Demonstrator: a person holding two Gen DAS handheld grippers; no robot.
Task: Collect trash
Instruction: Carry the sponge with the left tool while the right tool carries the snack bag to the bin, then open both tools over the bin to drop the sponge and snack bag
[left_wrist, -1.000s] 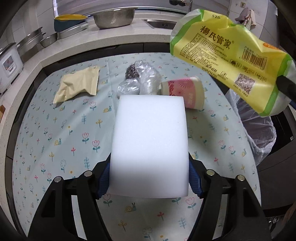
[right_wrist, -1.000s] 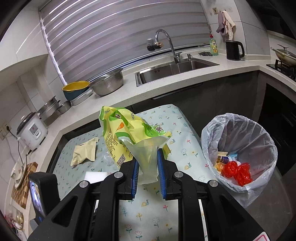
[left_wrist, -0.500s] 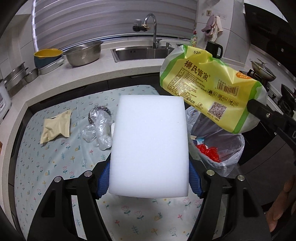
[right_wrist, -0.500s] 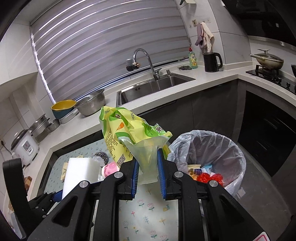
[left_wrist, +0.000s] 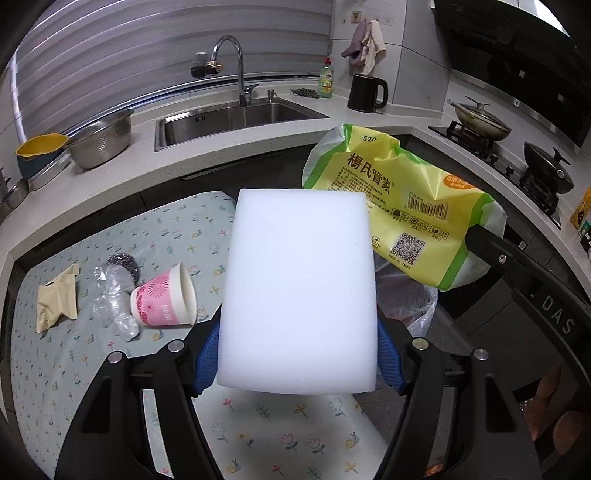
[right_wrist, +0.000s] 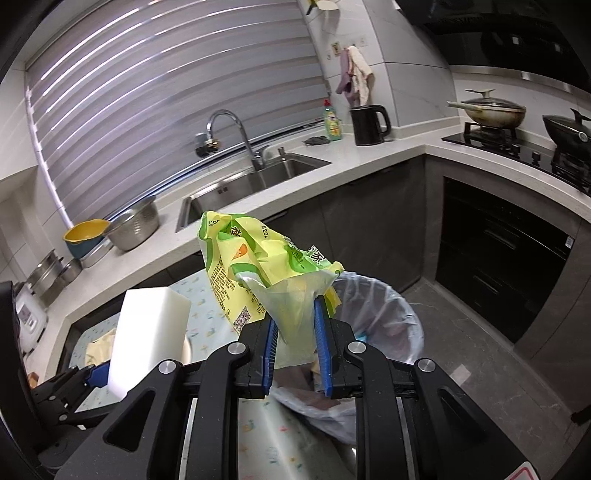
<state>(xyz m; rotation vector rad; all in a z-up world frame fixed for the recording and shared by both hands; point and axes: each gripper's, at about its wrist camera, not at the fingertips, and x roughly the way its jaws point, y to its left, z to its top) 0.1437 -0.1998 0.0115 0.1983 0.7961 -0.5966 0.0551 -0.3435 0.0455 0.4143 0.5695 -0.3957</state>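
My left gripper (left_wrist: 297, 360) is shut on a white foam block (left_wrist: 299, 291), held above the table's right end; the block (right_wrist: 147, 332) also shows at the left of the right wrist view. A yellow-green plastic bag (right_wrist: 266, 266) is pinched in my right gripper (right_wrist: 295, 350), held over the near rim of the lined trash bin (right_wrist: 384, 306). From the left wrist view the bag (left_wrist: 402, 210) hangs to the right, with the bin liner (left_wrist: 406, 299) partly hidden behind block and bag. A pink paper cup (left_wrist: 162, 299), clear crumpled plastic (left_wrist: 112, 295) and a beige pouch (left_wrist: 55, 301) lie on the floral tablecloth (left_wrist: 55, 369).
A dark scrubber (left_wrist: 123, 262) lies behind the clear plastic. The white counter holds a sink (left_wrist: 236, 118), a steel colander (left_wrist: 101, 138), a yellow bowl (left_wrist: 38, 146) and a black kettle (left_wrist: 365, 92). A stove with pans (right_wrist: 491, 110) is at the right. Grey floor (right_wrist: 480, 332) surrounds the bin.
Both grippers have swung right, away from the table's middle toward the bin, each keeping its load. The bag now hangs over the bin's near rim, and the block is beside it.
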